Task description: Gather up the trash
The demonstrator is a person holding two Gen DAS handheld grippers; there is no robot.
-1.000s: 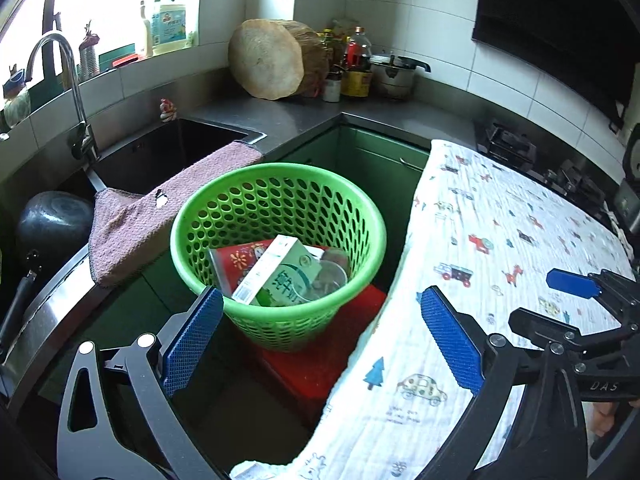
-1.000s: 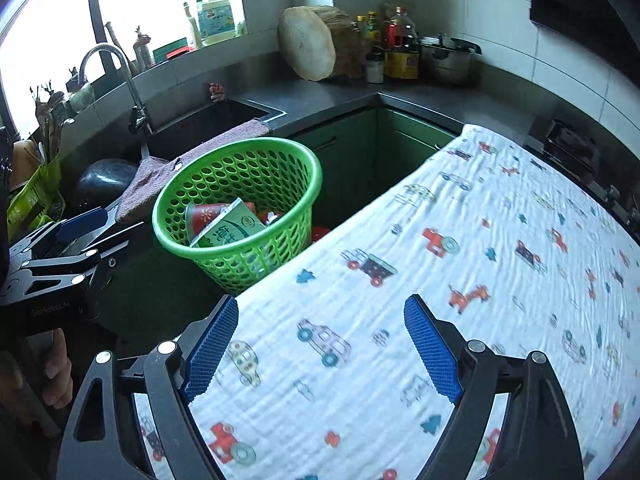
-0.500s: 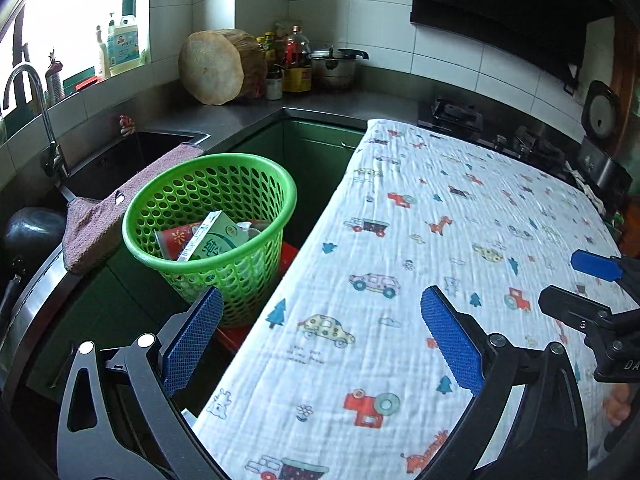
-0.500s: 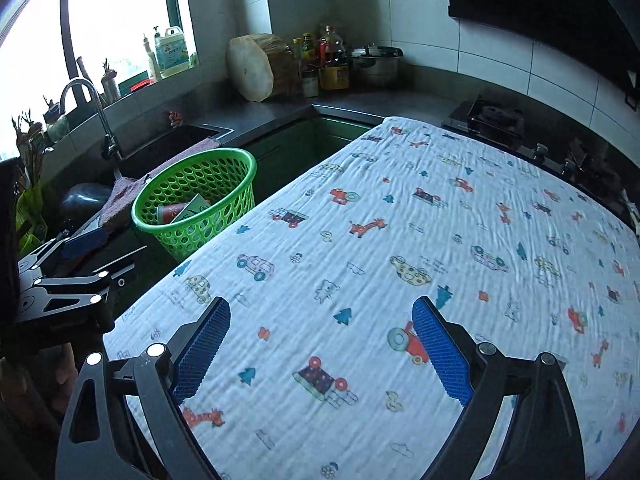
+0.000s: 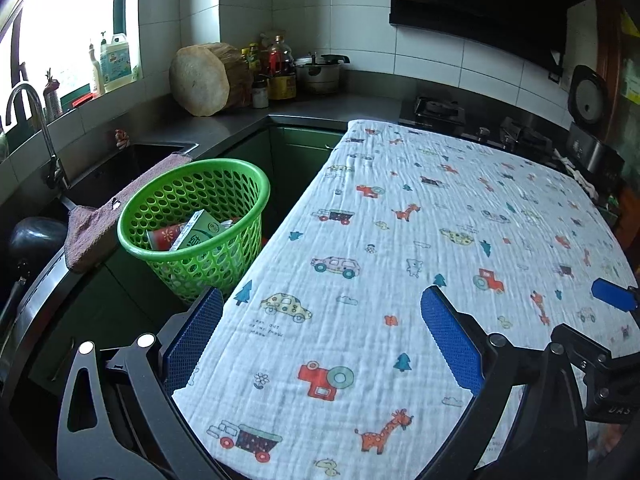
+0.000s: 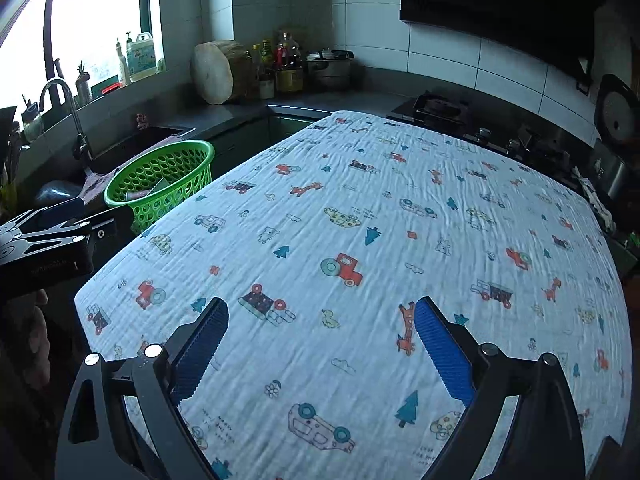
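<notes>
Both your grippers, left point(image 5: 322, 334) and right point(image 6: 320, 346), have fingers spread wide and empty, the right's having just been opening. The trash, a light crushable carton point(image 5: 198, 230) (grasp its flat sides), lies inside the green basket point(image 5: 248, 184).

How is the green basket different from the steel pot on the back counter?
The green basket is perforated plastic; the steel pot is solid metal. The basket is open on top, with a carton and a red packet showing inside; the pot has a lid on. The basket sits low beside the cloth-covered table; the pot sits on the counter. Both are round containers.
</notes>
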